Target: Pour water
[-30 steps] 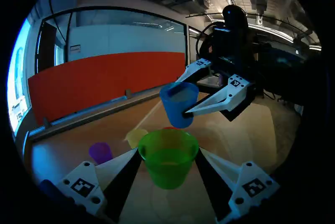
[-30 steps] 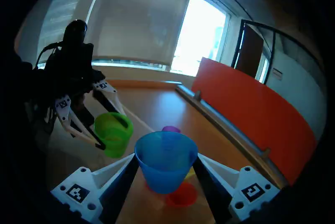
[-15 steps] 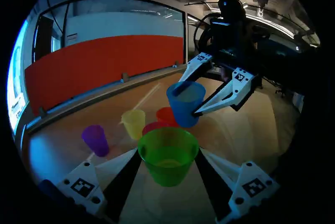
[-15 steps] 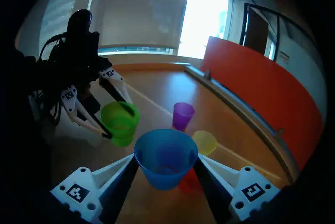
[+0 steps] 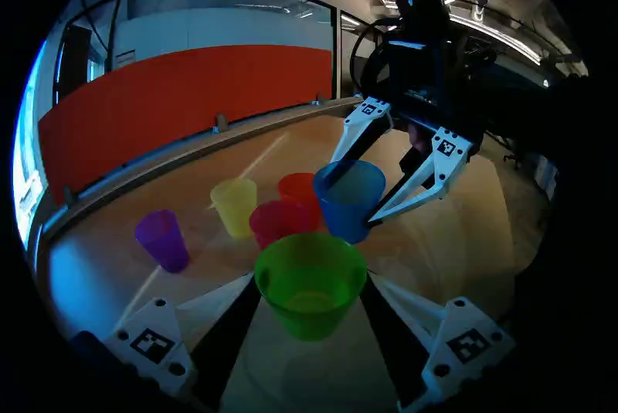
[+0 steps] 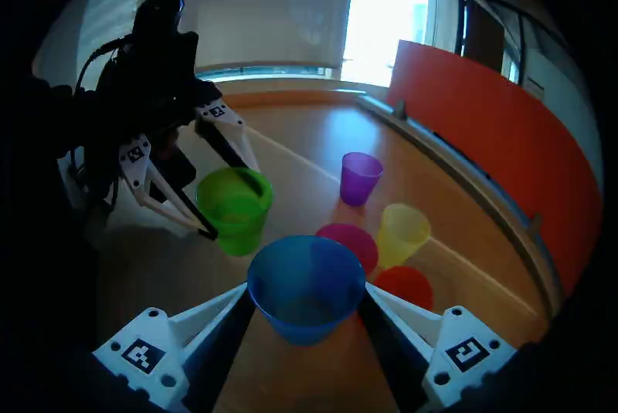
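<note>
In the left gripper view my left gripper [image 5: 310, 289] is shut on a green cup [image 5: 310, 283] that stands upright between its fingers, with a little liquid at its bottom. Beyond it my right gripper [image 5: 351, 204] is shut on a blue cup [image 5: 348, 200], held upright. The right gripper view has the blue cup [image 6: 306, 288] between my right gripper's [image 6: 306, 297] fingers. To the left of it hangs the green cup [image 6: 234, 208] in my left gripper [image 6: 232, 208].
On the wooden table [image 5: 471, 220] stand a purple cup [image 5: 162, 238], a yellow cup [image 5: 234, 206], a pink cup [image 5: 280, 221] and an orange-red cup [image 5: 300, 187]. An orange partition wall [image 5: 170, 104] with a metal rail runs along the table's far edge. Bright windows [image 6: 386, 11] lie behind.
Both grippers have tipped downward and sunk toward the table, bringing the standing cups into view. The blue cup has come lower and closer to the green cup. Both stay held.
</note>
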`<state>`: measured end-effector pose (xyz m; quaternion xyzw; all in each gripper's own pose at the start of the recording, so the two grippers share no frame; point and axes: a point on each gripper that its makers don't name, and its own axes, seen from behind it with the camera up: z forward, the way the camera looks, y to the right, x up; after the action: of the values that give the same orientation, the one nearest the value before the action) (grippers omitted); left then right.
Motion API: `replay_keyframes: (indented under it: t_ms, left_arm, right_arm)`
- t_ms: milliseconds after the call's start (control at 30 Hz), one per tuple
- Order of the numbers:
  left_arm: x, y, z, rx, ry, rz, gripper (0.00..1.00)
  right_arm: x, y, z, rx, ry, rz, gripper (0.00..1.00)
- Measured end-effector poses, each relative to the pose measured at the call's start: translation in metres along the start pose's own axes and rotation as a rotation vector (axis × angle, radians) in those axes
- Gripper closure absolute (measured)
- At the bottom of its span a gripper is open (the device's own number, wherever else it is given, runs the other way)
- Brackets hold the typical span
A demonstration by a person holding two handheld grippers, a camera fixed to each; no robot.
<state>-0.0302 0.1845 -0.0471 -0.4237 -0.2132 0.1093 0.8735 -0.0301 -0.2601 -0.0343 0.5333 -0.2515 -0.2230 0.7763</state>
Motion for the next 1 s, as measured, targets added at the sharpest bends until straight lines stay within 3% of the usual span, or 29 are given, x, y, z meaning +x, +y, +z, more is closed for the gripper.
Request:
replay_keyframes:
  t_ms: [567,1000]
  left_arm:
    - [-0.025,0.010,0.015,-0.025,-0.068,0.006,0.14]
    - [-0.037,0.012,0.020,-0.037,-0.094,0.006,0.14]
  right_arm:
    - [-0.039,-0.025,0.018,0.063,-0.039,0.050,0.09]
    - [-0.049,-0.031,0.024,0.086,-0.035,0.075,0.09]
